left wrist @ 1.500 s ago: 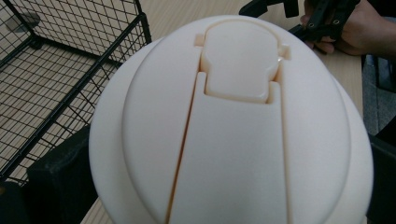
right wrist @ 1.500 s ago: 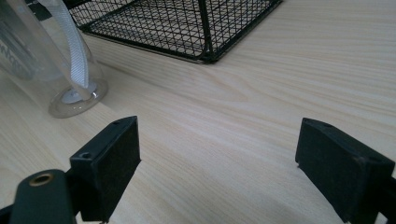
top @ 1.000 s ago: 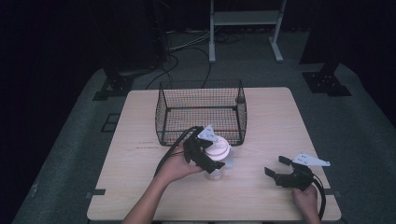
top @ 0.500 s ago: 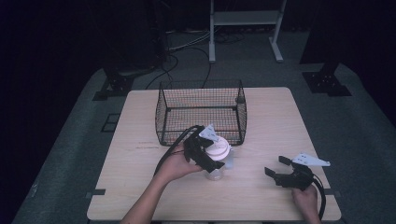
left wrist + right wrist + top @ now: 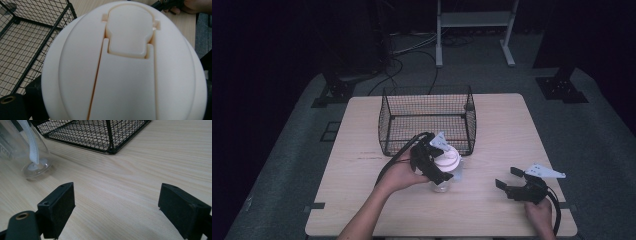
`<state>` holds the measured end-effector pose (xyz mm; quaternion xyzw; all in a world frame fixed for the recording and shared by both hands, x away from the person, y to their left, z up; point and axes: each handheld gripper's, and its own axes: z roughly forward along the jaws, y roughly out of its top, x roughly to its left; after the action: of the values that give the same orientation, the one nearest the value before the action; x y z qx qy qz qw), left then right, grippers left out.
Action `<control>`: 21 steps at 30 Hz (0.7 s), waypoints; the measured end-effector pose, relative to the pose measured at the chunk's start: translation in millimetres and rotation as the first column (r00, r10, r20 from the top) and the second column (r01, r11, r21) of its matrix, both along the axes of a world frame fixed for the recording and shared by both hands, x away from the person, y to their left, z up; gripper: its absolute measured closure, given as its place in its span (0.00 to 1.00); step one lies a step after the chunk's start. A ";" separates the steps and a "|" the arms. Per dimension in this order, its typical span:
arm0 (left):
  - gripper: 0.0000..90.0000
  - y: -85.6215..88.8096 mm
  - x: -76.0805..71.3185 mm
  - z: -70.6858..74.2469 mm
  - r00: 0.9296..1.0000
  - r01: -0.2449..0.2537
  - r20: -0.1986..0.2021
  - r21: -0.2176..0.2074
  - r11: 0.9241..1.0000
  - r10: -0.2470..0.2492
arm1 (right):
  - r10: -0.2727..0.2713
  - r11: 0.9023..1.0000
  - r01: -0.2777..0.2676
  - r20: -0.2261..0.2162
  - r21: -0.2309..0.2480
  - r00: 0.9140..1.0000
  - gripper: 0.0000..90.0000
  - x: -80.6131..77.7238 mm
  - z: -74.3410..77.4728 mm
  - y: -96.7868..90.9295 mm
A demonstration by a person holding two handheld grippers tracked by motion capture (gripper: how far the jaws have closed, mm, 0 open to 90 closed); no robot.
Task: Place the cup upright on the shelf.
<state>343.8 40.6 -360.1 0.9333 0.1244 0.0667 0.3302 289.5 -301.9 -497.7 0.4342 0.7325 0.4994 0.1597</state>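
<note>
Left tongs (image 5: 437, 167) on the white lid (image 5: 447, 159)
They seem clamped on it; right tongs (image 5: 508, 178) rest wide apart, low over the counter (image 5: 492, 210).

Dim dark room, grey carpet floor (image 5: 597, 135), pale wooden table (image 5: 507, 125), white metal frame (image 5: 474, 20) behind.

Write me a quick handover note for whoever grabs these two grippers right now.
Left gripper: on the white lid of the clear bottle; the jaws are hidden by the lid, so the grip is unconfirmed.
Right gripper: open, holding nothing, low over the table to the right of the bottle.
Bottle stands upright on the table just in front of the wire basket, not in it.
Done: left gripper has reached the bottle's lid.
Left, probably: secure the bottle and move it, perhaps into the basket.
</note>
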 end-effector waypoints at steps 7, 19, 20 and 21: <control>0.06 -0.9 -0.7 11.2 1.000 0.003 0.015 0.015 1.000 -0.003 | 0.001 1.000 -0.001 -0.001 -0.002 1.000 0.14 0.0 0.0 -0.3; 0.06 2.3 3.0 31.6 0.999 0.007 0.033 0.067 0.998 -0.010 | 0.001 1.000 -0.001 0.001 0.000 1.000 0.14 0.1 0.0 -0.4; 0.06 2.6 3.6 33.7 0.999 0.008 0.032 0.067 0.998 -0.010 | 0.000 1.000 0.000 0.000 0.001 1.000 0.14 0.1 0.0 -0.3; 0.06 2.9 5.1 38.1 0.999 0.006 0.033 0.068 0.998 -0.008 | -0.001 1.000 0.001 -0.003 0.003 1.000 0.14 -0.1 0.2 -0.3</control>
<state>348.9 43.5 -322.0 0.9432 0.1132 0.0850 0.3007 289.4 -302.2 -497.5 0.4353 0.7319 0.4998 0.1584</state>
